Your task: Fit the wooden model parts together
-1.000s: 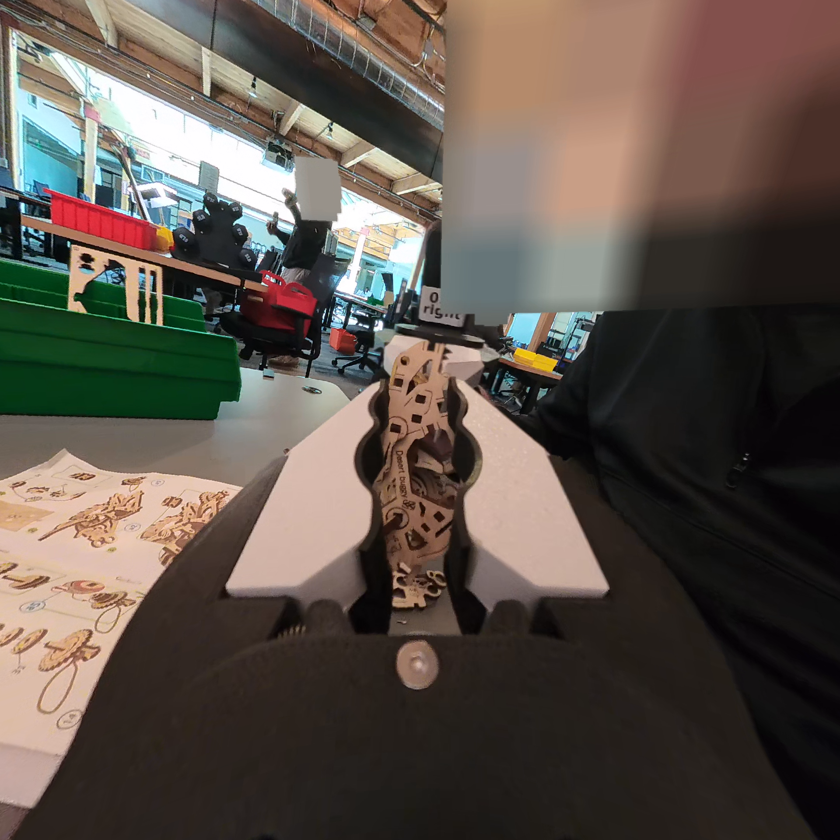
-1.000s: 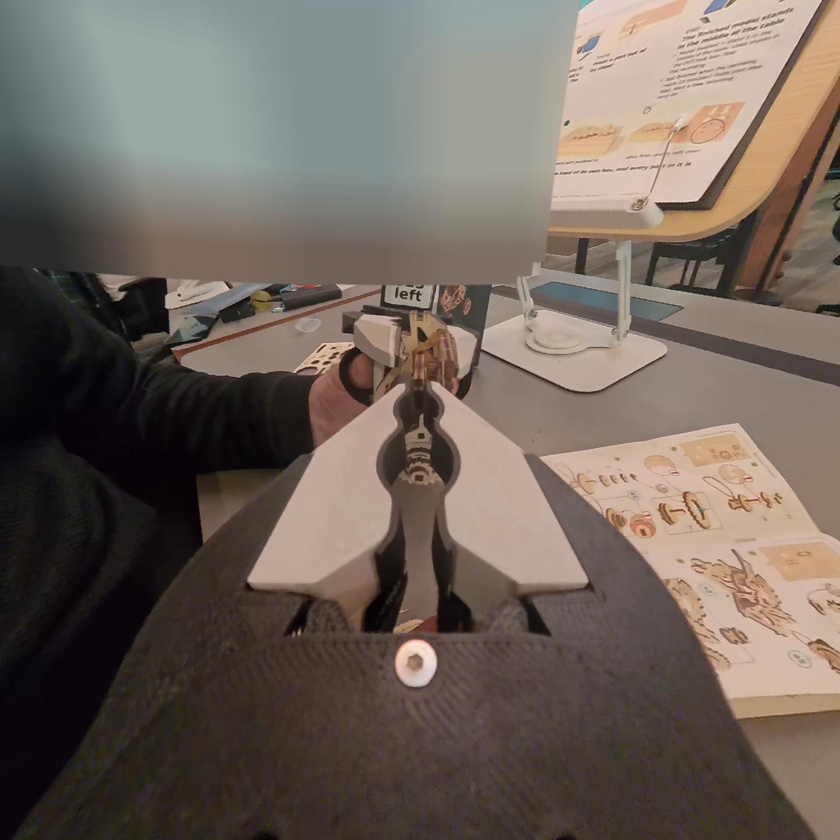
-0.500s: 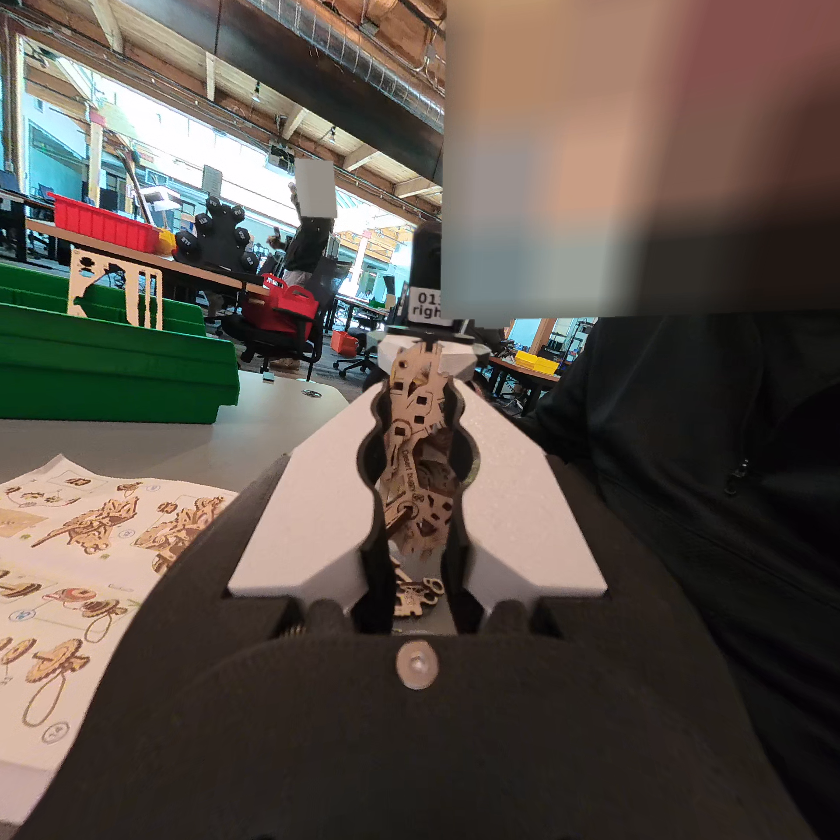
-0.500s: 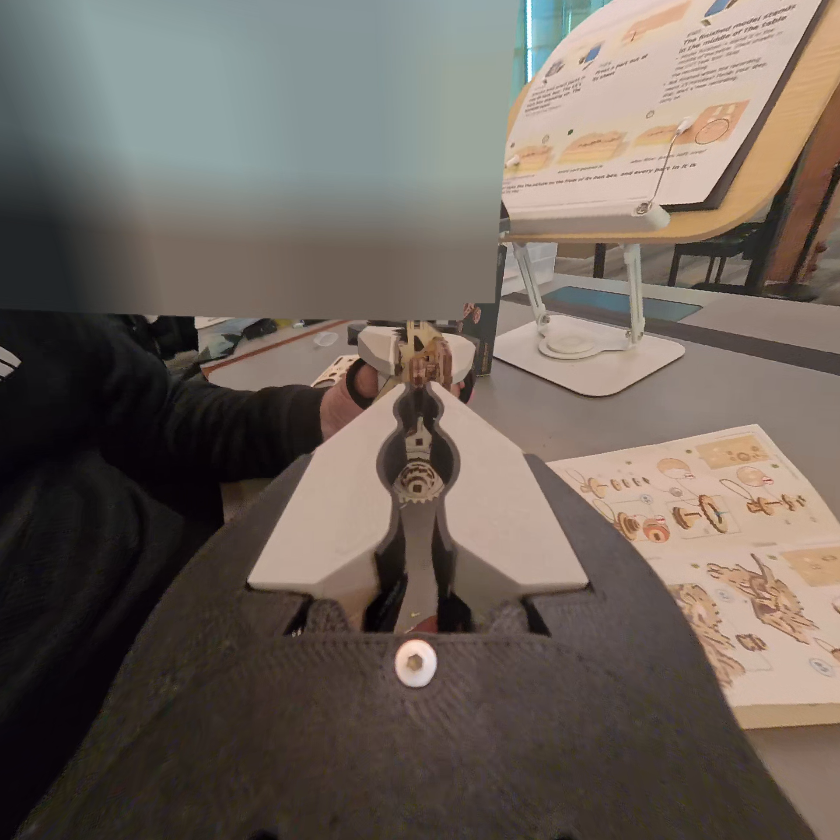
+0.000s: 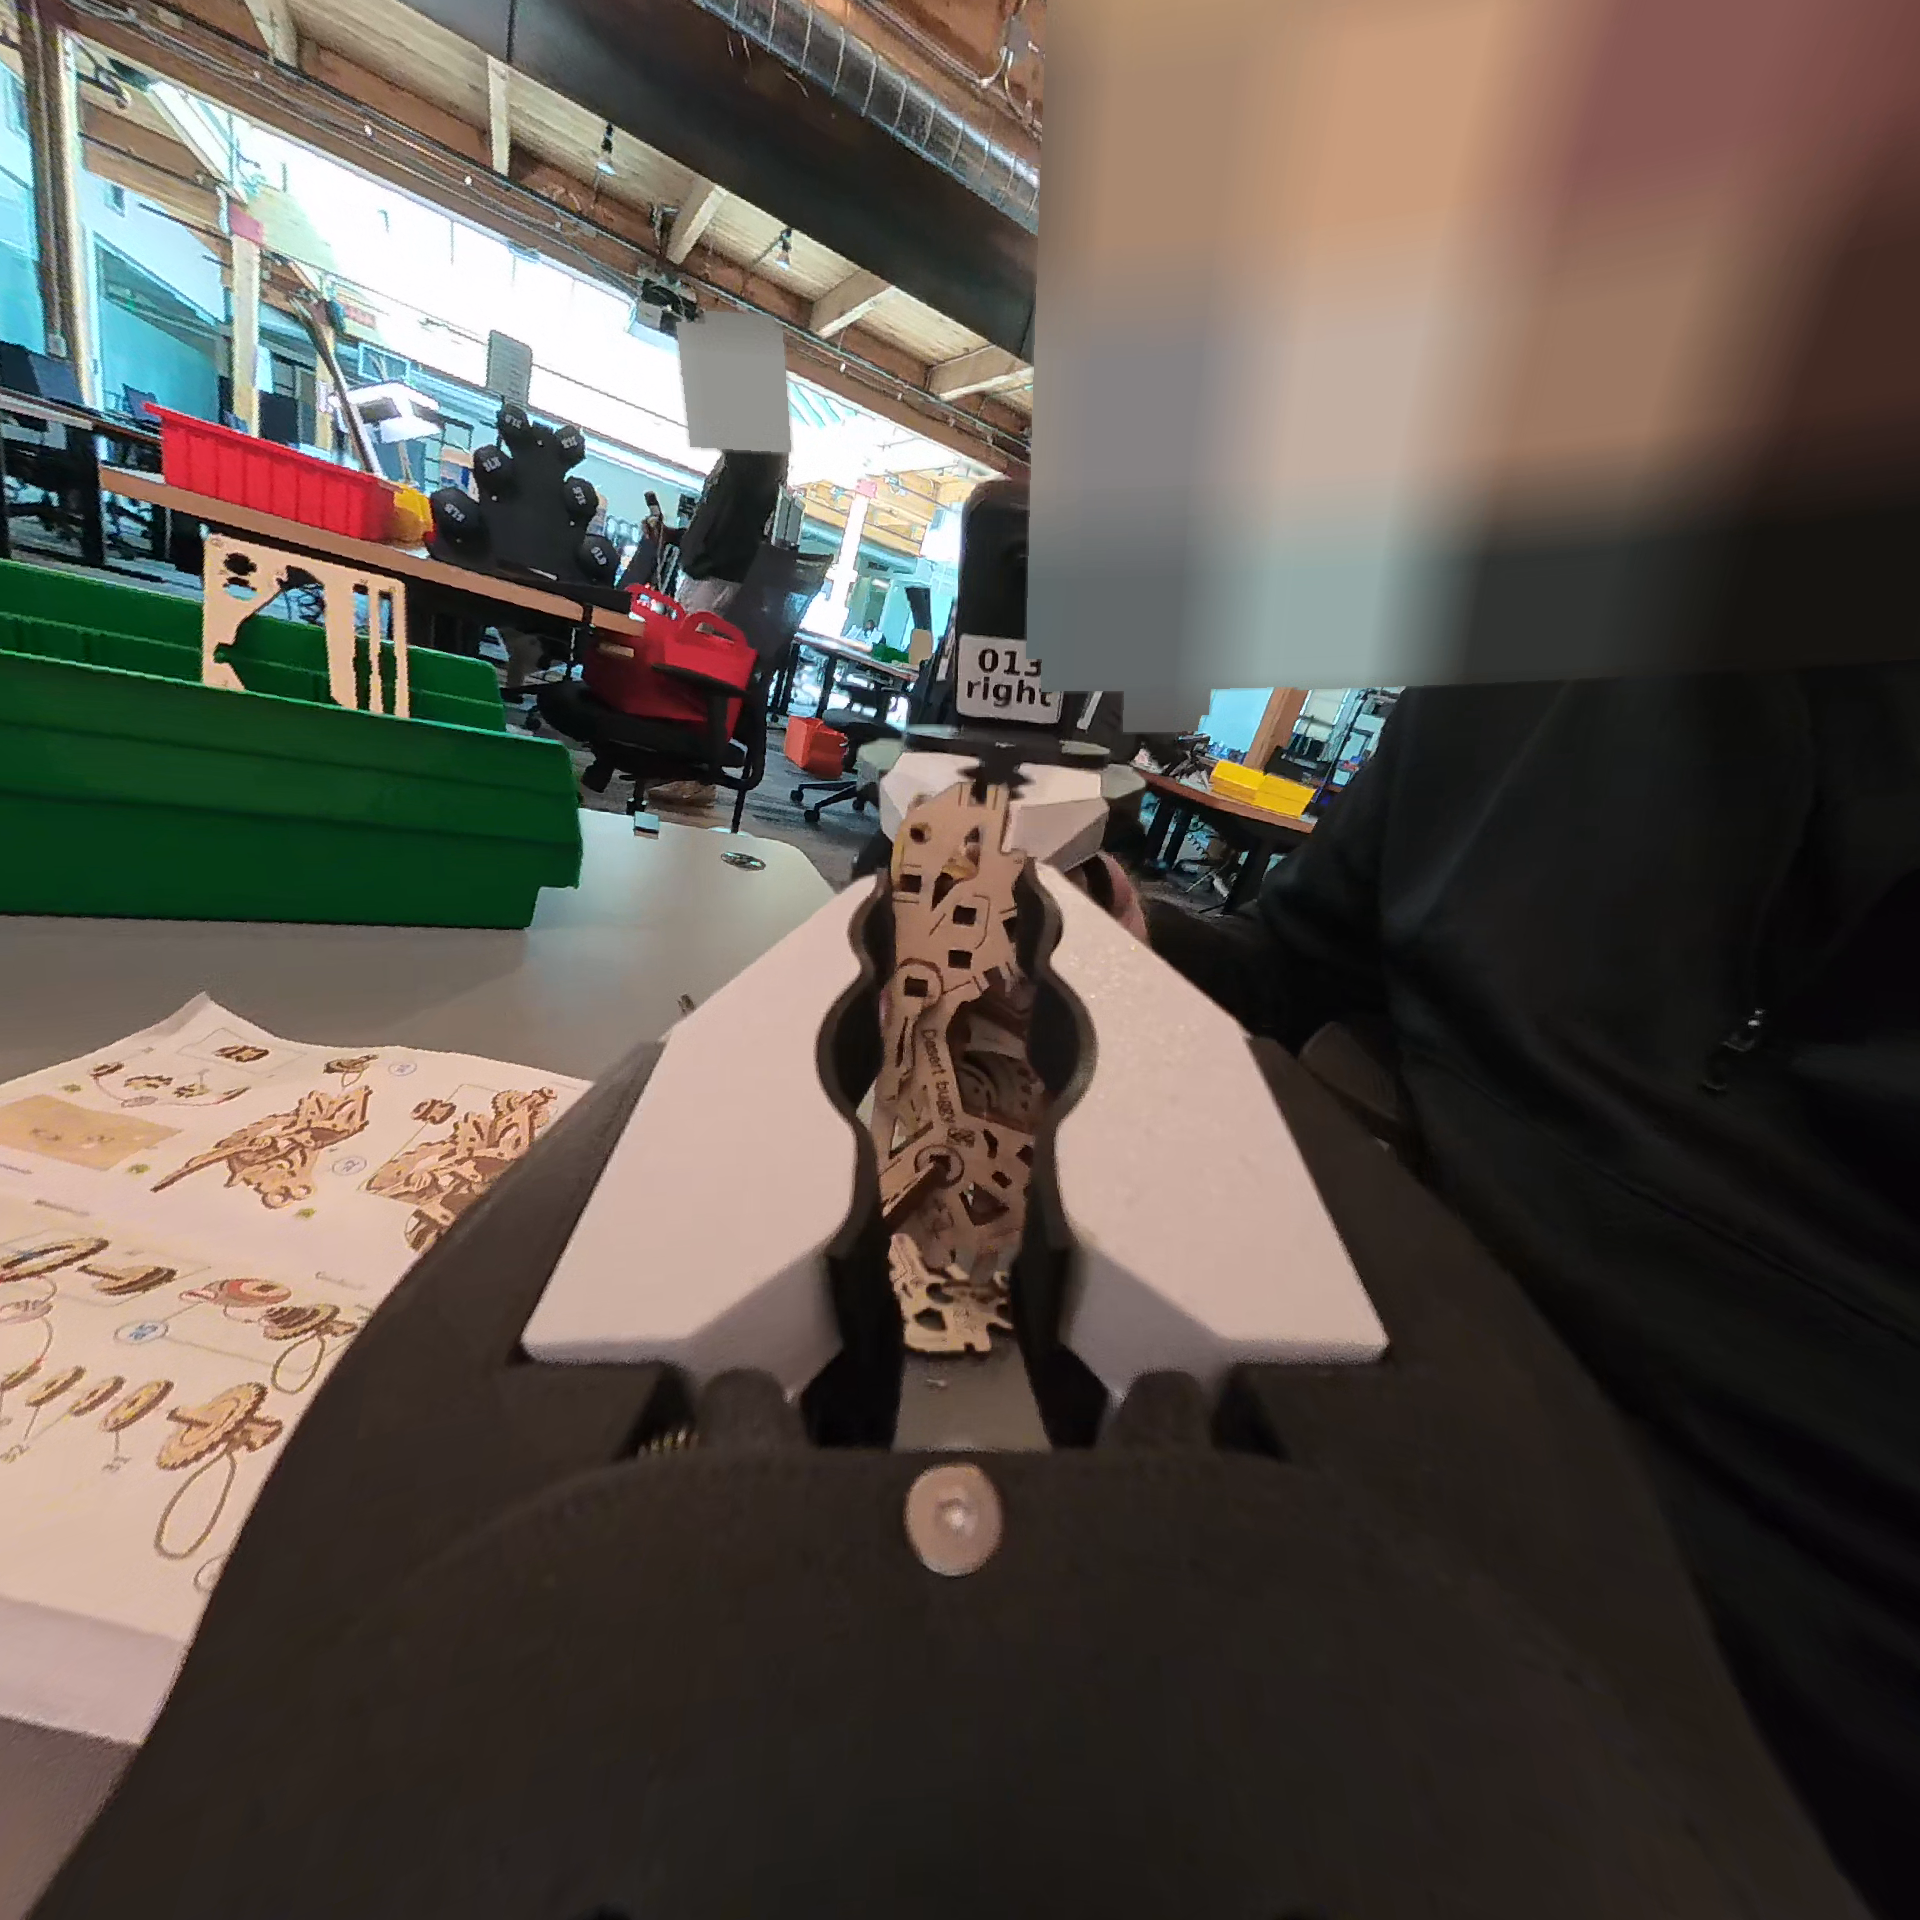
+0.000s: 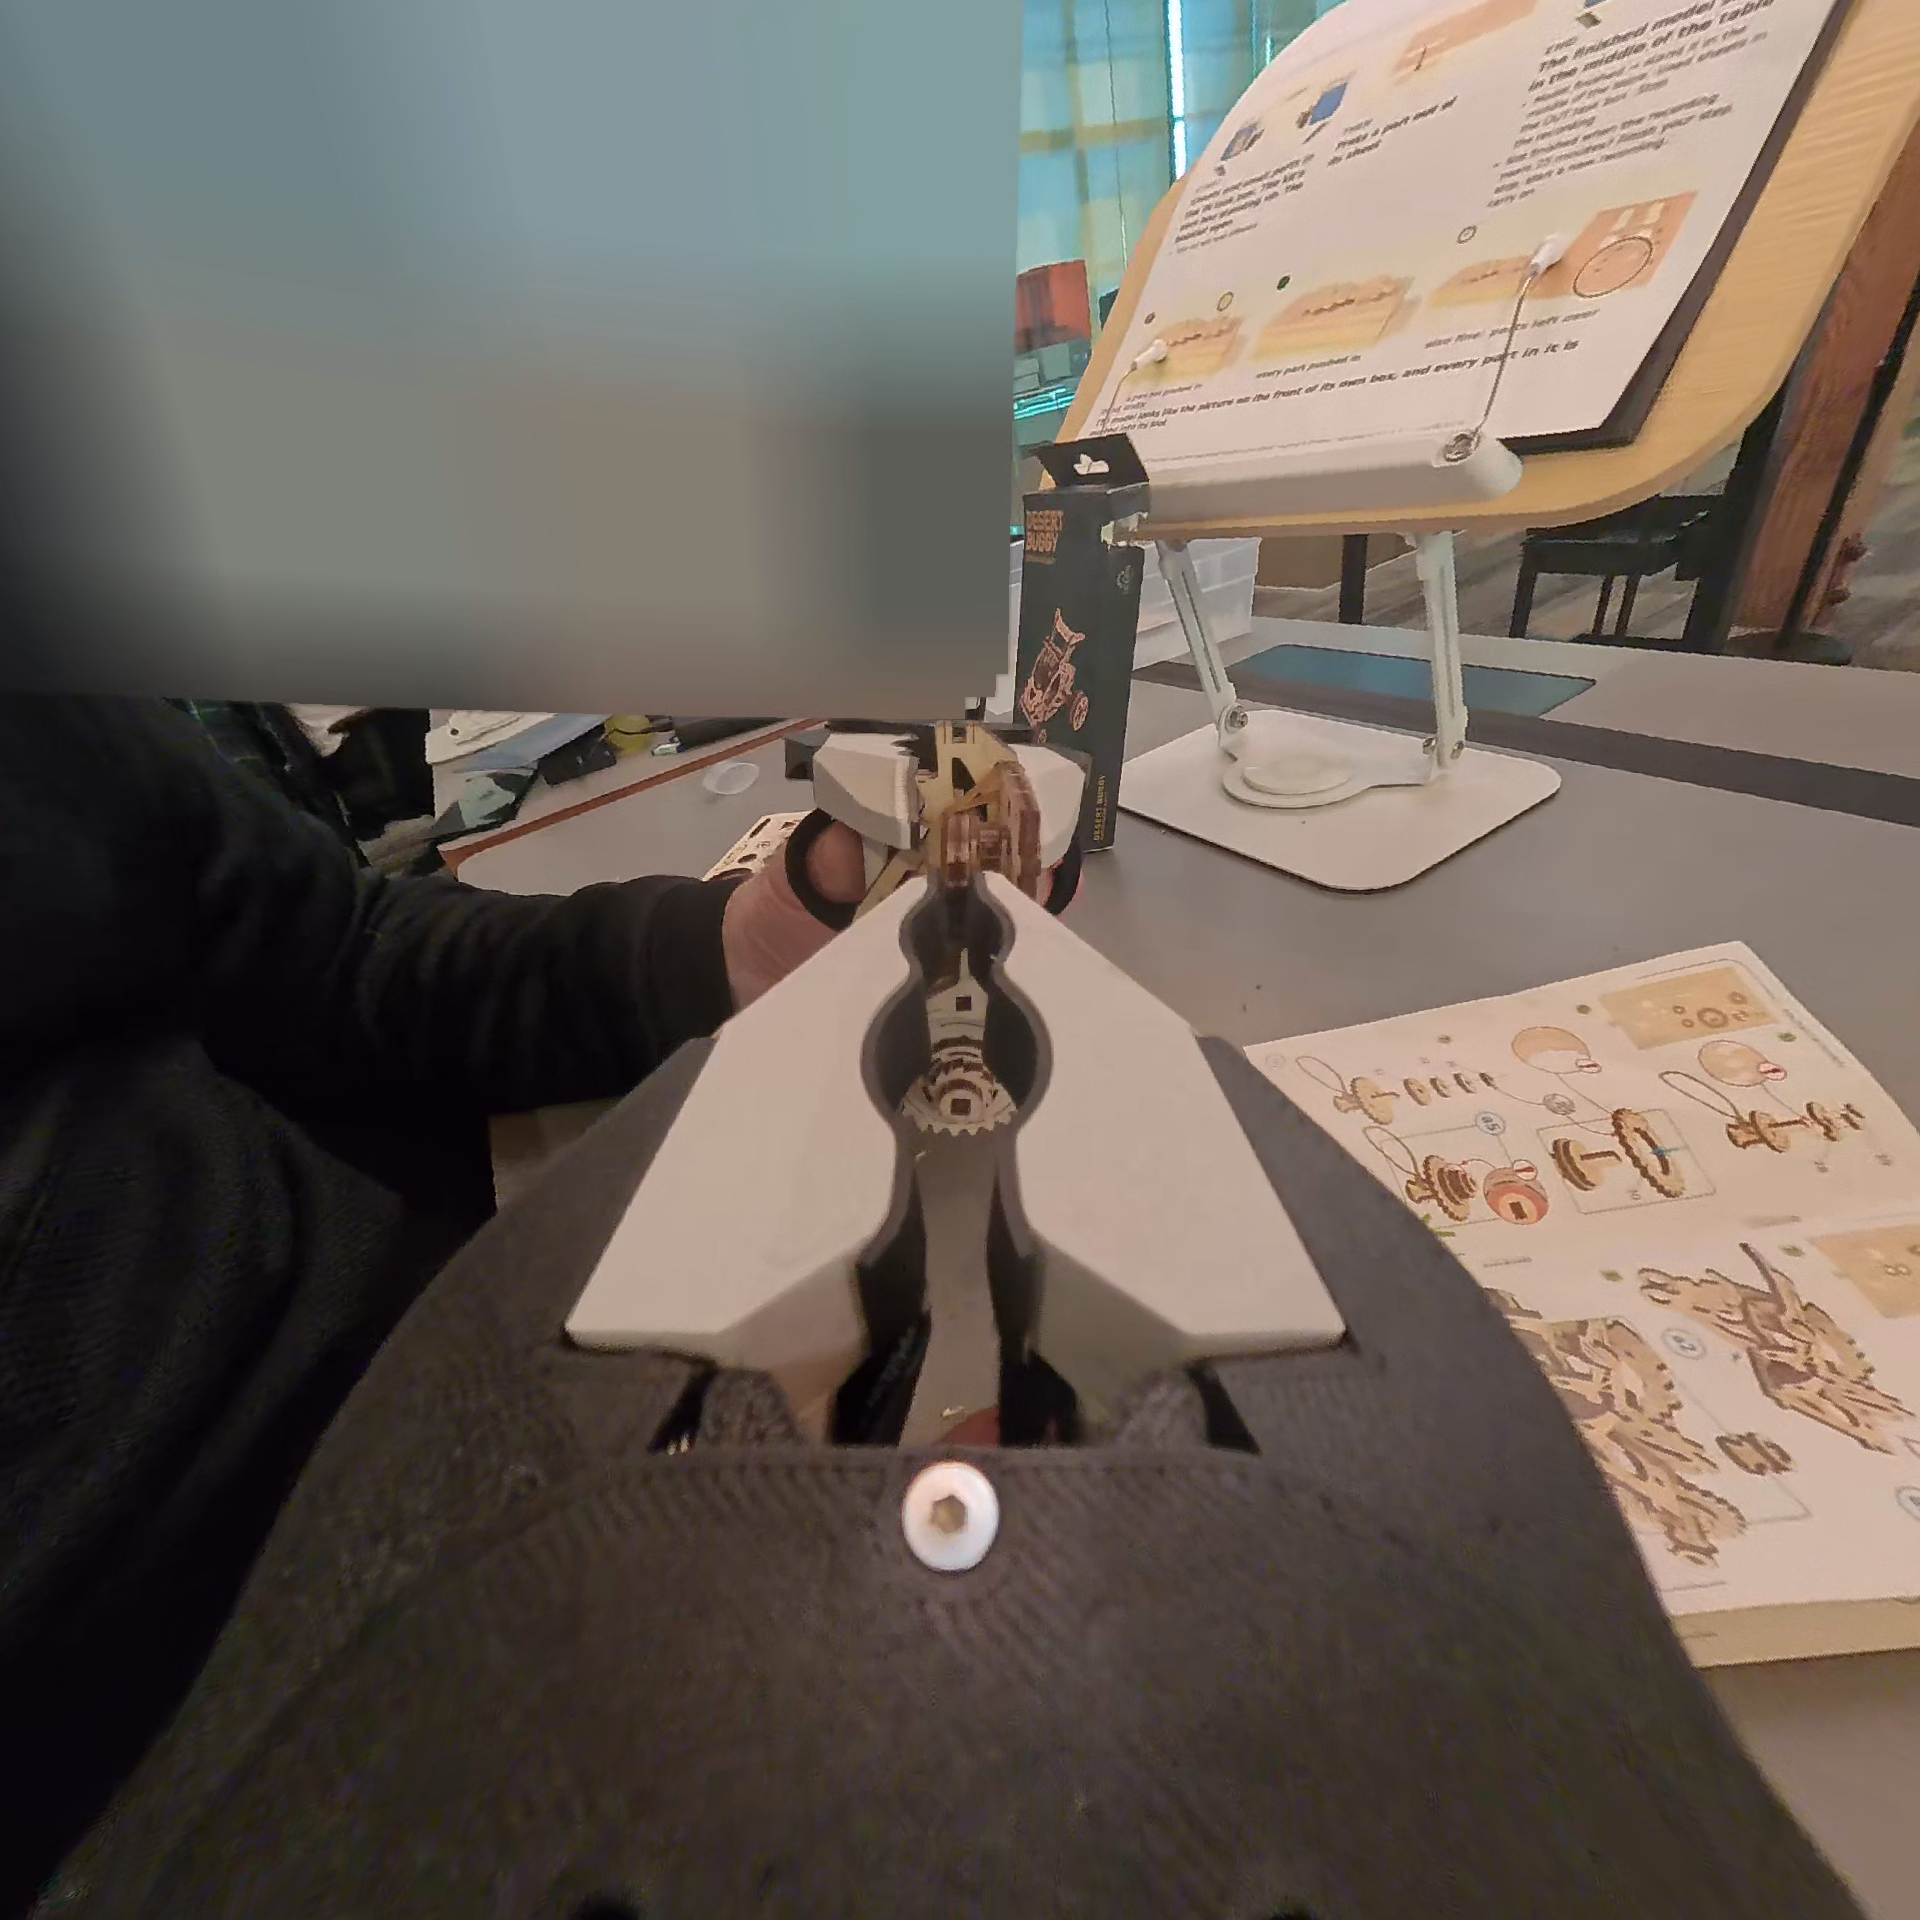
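Left gripper [image 5: 961, 914] clenches the wooden model [image 5: 961, 1081] lengthwise between its jaws; right gripper [image 6: 961, 904] grips an axle part [image 6: 958, 1049].

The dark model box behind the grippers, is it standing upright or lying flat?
Upright. In the right wrist view the dark model box stands on its short end on the grey table, beside the white stand.

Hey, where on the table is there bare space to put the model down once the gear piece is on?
Bare grey table lies between the instruction sheet and the white stand base. There is another open strip between the sheet and the green bins. It is crowded by the person, where both grippers meet at the model.
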Demonstrator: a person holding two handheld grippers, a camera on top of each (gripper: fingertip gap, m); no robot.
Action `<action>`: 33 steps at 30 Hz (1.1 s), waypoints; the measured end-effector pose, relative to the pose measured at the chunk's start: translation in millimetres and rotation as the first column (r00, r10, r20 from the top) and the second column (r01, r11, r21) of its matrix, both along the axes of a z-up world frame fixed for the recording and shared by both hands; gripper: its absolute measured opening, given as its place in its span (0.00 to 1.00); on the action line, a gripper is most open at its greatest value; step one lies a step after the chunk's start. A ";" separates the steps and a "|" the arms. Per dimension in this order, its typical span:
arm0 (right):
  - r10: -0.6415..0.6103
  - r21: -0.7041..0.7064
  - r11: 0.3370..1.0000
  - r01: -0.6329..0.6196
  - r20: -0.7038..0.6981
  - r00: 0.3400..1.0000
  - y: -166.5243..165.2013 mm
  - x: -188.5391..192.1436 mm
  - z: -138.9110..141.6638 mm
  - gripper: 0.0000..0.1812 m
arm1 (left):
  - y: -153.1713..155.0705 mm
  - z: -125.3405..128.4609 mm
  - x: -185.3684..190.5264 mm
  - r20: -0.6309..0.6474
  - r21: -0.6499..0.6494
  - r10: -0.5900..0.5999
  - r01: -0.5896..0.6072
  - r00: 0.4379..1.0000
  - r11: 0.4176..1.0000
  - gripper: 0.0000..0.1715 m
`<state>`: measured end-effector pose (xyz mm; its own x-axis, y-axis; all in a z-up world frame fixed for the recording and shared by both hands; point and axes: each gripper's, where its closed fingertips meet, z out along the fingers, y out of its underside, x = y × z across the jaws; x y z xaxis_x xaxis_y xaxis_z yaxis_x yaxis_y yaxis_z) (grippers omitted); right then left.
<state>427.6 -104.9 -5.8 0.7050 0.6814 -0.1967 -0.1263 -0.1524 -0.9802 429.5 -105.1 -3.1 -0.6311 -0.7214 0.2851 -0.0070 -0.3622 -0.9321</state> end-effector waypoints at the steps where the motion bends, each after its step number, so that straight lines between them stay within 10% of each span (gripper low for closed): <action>1: 0.008 -0.002 1.000 -0.008 0.015 1.000 -0.7 0.8 -1.1 0.00 | -1.2 -1.2 0.6 -0.005 0.014 0.006 -0.006 1.000 1.000 0.12; 12: -0.175 0.050 0.984 0.170 0.104 0.979 0.9 1.1 -2.2 0.00 | 6.1 -1.6 4.2 -0.008 0.000 0.063 -0.063 0.998 0.998 0.12; 22: 0.028 -0.061 0.998 -0.034 -0.094 0.995 -2.0 9.8 0.1 0.00 | -0.1 -3.3 7.5 -0.017 0.032 0.062 -0.061 0.998 0.998 0.12; 33: -0.143 0.029 0.990 0.141 0.082 0.986 -3.4 7.4 -1.8 0.00 | 2.6 -7.0 8.7 -0.034 0.018 0.062 -0.062 0.997 0.998 0.11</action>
<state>435.0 -108.3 -7.6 0.8080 0.5772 -0.1182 -0.0621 -0.1160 -0.9913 438.2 -102.4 -10.1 -0.5749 -0.7639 0.2933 -0.0174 -0.3470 -0.9377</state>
